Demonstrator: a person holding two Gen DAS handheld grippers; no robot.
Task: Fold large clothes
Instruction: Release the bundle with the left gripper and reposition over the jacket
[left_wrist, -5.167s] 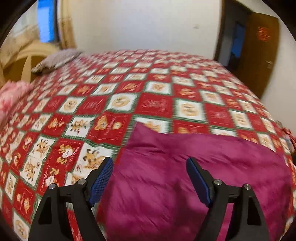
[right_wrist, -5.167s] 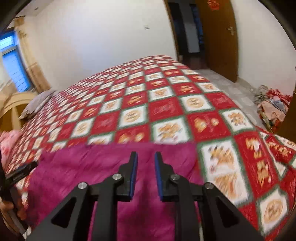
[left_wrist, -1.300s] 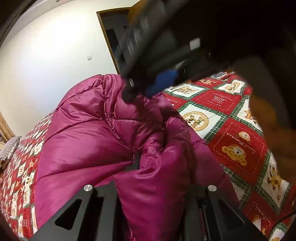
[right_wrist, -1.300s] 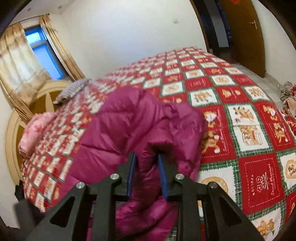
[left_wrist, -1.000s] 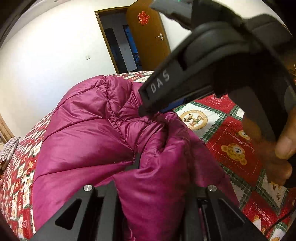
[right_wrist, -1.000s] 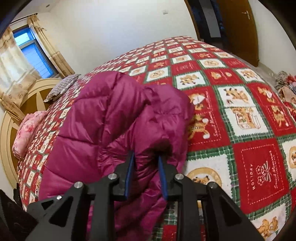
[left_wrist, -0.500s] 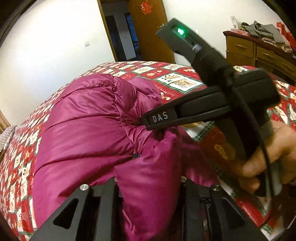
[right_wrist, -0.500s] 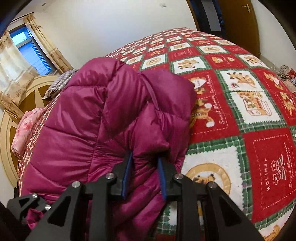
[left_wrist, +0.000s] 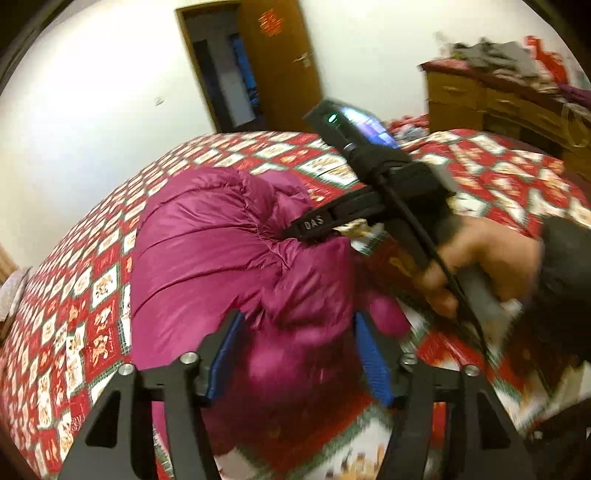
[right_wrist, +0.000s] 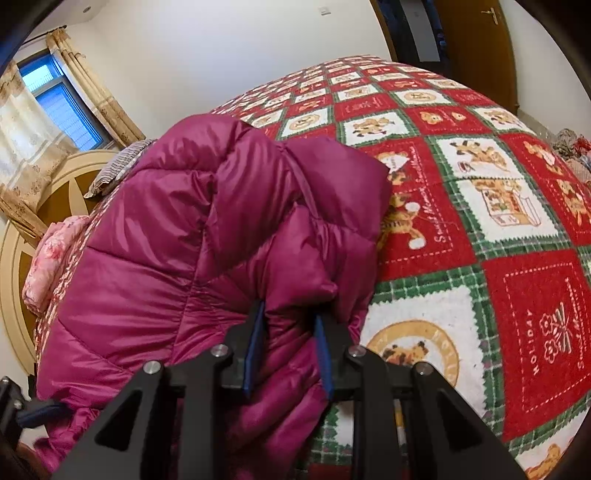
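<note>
A magenta puffer jacket (left_wrist: 229, 258) lies bunched in a thick fold on the red Christmas quilt (left_wrist: 92, 280). My left gripper (left_wrist: 295, 332) is open, its blue pads apart on either side of the jacket's near end. My right gripper (right_wrist: 288, 317) is shut on a fold of the jacket (right_wrist: 207, 236) at its near edge. In the left wrist view the right gripper's body (left_wrist: 369, 184) and the hand holding it reach over the jacket from the right.
The quilt (right_wrist: 480, 206) covers a large bed. A wooden door (left_wrist: 277, 62) and a dresser (left_wrist: 498, 99) with piled clothes stand beyond. A pink pillow (right_wrist: 48, 251), striped pillow (right_wrist: 118, 166), headboard and window are at the left.
My left gripper has opened and let go of the jacket fold it held. The jacket has been lowered onto the quilt. The right gripper stays shut on it.
</note>
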